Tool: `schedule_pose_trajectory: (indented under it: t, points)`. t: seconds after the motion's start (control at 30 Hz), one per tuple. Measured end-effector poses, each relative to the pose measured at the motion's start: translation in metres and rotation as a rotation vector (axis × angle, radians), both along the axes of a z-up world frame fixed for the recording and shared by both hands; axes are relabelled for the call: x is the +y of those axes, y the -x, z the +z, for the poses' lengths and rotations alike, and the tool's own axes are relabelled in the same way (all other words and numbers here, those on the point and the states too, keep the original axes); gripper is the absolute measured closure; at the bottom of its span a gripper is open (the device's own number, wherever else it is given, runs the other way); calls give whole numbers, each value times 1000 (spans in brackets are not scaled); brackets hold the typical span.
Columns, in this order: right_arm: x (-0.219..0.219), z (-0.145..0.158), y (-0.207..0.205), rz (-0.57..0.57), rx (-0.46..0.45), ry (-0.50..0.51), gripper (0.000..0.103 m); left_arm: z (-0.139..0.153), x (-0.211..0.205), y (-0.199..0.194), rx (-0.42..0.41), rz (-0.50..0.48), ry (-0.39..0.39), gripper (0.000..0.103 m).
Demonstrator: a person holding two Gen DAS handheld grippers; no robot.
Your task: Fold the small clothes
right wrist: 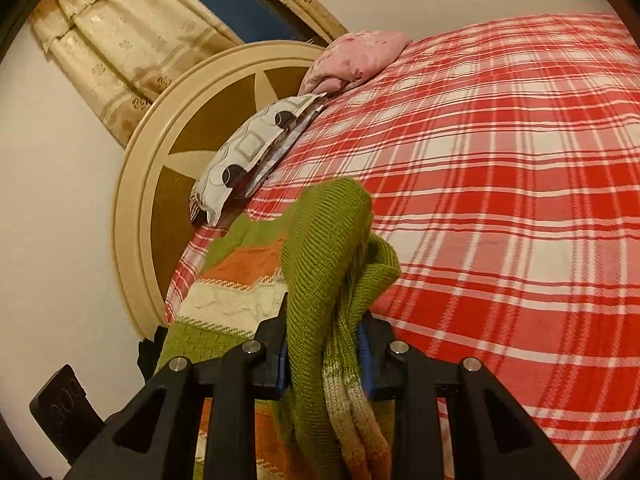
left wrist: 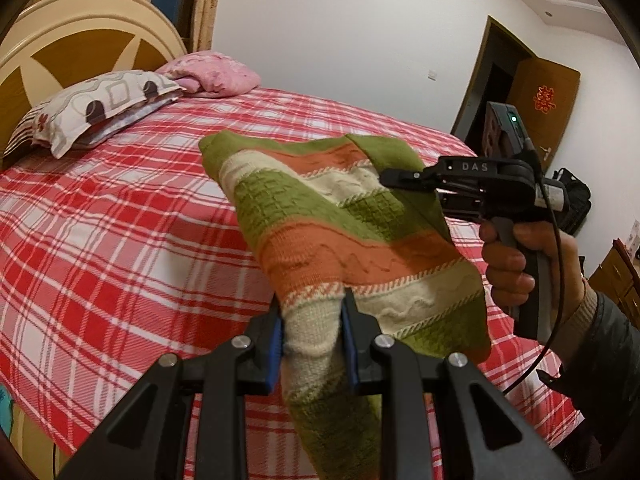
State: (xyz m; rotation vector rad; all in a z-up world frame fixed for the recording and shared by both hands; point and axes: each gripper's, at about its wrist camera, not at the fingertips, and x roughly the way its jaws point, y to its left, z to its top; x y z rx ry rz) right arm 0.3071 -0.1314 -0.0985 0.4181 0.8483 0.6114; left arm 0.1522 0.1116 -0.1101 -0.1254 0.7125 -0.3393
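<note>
Knitted wool in green, orange and cream stripes fills the space ahead of me: a small sweater (left wrist: 344, 224) held up in the air above the bed (left wrist: 120, 208), stretched between my two tools. My left gripper (left wrist: 312, 344) has its blue-padded fingers (left wrist: 276, 348) clamped on a cream and green part of the knit, which bunches between them and hangs down below. My right gripper (right wrist: 324, 356) is clamped as well, on a thick gathered fold of the green knit that spills over and under its fingers (right wrist: 366, 356). From the left wrist camera I see that right gripper (left wrist: 400, 180) from the side, biting the far green edge of the sweater, with my right hand (left wrist: 516, 264) wrapped around its grey handle and a dark sleeve (left wrist: 608, 344) behind it.

Below the sweater the bed is covered by a red and white checked sheet (right wrist: 520, 184). At the head of the bed lie a patterned pillow (left wrist: 96, 108) and, beside it, a pink bundle (left wrist: 212, 74), both well apart from the sweater. A round cream and brown headboard (right wrist: 168, 168) stands behind the pillow, with a yellow curtain (right wrist: 120, 48) above it. Beyond the far side of the bed there is a brown door (left wrist: 540, 104).
</note>
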Motion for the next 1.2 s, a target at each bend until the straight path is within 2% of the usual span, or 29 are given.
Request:
schedule_pose_trajectory:
  t: [0.33,0.87,1.2]
  points:
    - [46,-11,-14,43,24,11,76,-9,29,1,19,43,4,77]
    - [82,-24,-25,80,58,39,76,-25,52,5,54,74,28,77]
    - [108,-47,-39,89,90,108,76,-51,66,5,109,89,21,77]
